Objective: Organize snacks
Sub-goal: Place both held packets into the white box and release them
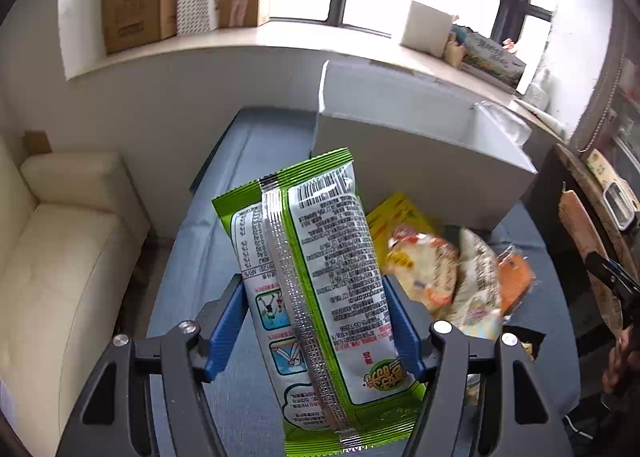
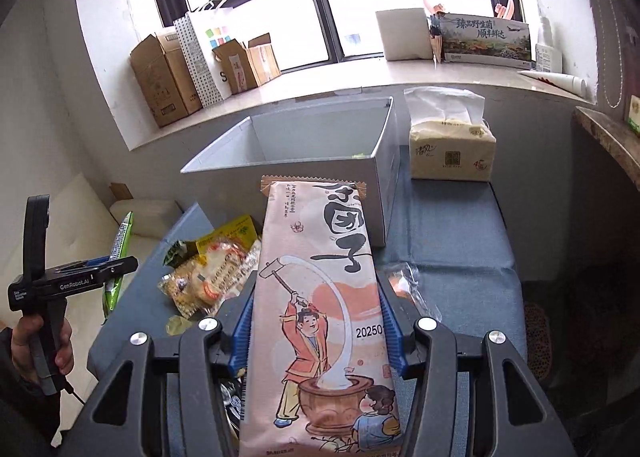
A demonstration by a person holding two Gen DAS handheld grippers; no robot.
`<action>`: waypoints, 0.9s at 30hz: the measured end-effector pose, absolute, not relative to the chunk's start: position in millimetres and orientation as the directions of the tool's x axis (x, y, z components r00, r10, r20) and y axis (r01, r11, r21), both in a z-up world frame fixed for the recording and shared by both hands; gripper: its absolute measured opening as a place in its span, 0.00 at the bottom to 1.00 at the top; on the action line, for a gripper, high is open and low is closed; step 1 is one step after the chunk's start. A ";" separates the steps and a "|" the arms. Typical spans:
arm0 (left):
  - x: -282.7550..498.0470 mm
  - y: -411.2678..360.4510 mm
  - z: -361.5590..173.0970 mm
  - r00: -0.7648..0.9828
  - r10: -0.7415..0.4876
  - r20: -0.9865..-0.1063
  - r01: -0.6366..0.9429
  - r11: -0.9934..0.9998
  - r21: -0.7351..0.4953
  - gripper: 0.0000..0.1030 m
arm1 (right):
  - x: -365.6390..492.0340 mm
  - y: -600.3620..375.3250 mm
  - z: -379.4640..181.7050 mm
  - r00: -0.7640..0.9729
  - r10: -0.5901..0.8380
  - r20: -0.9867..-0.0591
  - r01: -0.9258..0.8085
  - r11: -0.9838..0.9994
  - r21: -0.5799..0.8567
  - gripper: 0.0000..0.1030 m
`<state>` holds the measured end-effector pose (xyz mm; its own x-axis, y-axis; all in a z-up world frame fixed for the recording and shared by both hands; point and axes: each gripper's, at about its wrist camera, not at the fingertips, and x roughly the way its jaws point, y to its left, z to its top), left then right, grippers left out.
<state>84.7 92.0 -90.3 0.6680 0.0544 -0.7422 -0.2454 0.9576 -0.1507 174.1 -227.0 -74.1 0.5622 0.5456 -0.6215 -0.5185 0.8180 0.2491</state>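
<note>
My left gripper [image 1: 316, 321] is shut on a green and white snack packet [image 1: 312, 257], held upright above the blue table [image 1: 256, 161]. My right gripper [image 2: 316, 321] is shut on a pink illustrated snack packet [image 2: 320, 297], held in front of the open white box [image 2: 320, 173]. The box also shows in the left wrist view [image 1: 420, 161], beyond the green packet. A pile of loose snacks [image 1: 452, 273] lies on the table before the box; it also shows in the right wrist view [image 2: 216, 269]. The left gripper with its green packet appears at the left of the right wrist view [image 2: 116, 257].
A tissue pack [image 2: 452, 149] stands right of the box. Cardboard boxes [image 2: 168, 73] and a white bag [image 2: 204, 53] line the windowsill. A cream sofa [image 1: 52, 249] sits left of the table. A dark shelf edge [image 2: 608, 137] is at the right.
</note>
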 end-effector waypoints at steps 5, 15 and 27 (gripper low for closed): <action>117.5 80.5 -32.4 0.753 0.014 -0.658 -0.123 0.985 -0.120 0.69 | 199.4 -211.4 -38.9 0.594 0.556 -0.581 -0.518 0.817 0.253 0.56; 272.9 70.3 21.0 0.763 -0.072 -0.642 0.021 0.996 -0.086 0.69 | 301.4 -152.3 -8.6 0.581 0.538 -0.610 -0.461 0.836 0.298 0.56; 350.4 72.8 -46.8 0.661 -0.077 -0.746 0.043 0.997 -0.065 0.72 | 380.8 -109.1 -42.9 0.568 0.402 -0.718 -0.382 0.902 0.203 0.55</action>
<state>350.4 72.8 -46.8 0.6610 -0.0767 -0.7465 0.0427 0.9970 -0.0646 380.8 -109.1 -42.9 0.5683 0.4024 -0.7177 -0.3821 0.9016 0.2030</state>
